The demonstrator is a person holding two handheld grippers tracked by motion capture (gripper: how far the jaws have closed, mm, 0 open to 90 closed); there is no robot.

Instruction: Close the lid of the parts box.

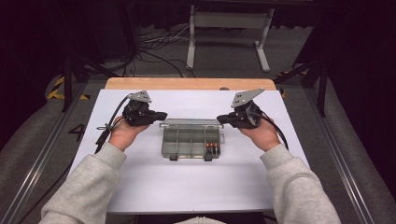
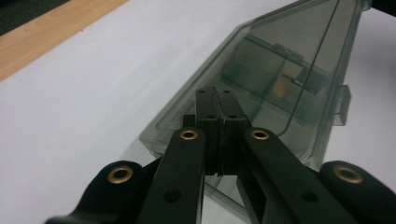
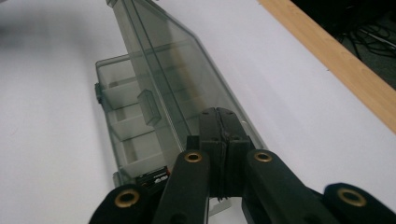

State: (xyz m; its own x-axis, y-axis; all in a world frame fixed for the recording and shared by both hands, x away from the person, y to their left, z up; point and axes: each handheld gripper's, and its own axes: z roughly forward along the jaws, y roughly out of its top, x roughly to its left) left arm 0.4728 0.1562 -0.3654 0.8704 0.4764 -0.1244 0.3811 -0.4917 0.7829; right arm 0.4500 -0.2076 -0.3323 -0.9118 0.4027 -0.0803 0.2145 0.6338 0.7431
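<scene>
A smoky clear compartment box (image 1: 187, 143) lies mid-table with its lid (image 1: 190, 123) raised along the far side. A few batteries (image 1: 212, 148) lie in its right-hand compartment. My left gripper (image 1: 163, 114) is shut with nothing between its fingers, its tip at the lid's left end. My right gripper (image 1: 219, 119) is shut the same way at the lid's right end. In the left gripper view the closed gripper (image 2: 215, 100) sits against the lid (image 2: 280, 70). In the right gripper view the closed gripper (image 3: 218, 121) meets the lid's (image 3: 187, 79) lower edge, with the batteries (image 3: 154, 176) beside it.
The white tabletop (image 1: 187, 186) has a wooden strip (image 1: 187, 83) along its far edge. Behind the table a white metal stand (image 1: 229, 23) and loose cables (image 1: 159, 44) are on the floor. Metal rails (image 1: 42, 154) run along both sides.
</scene>
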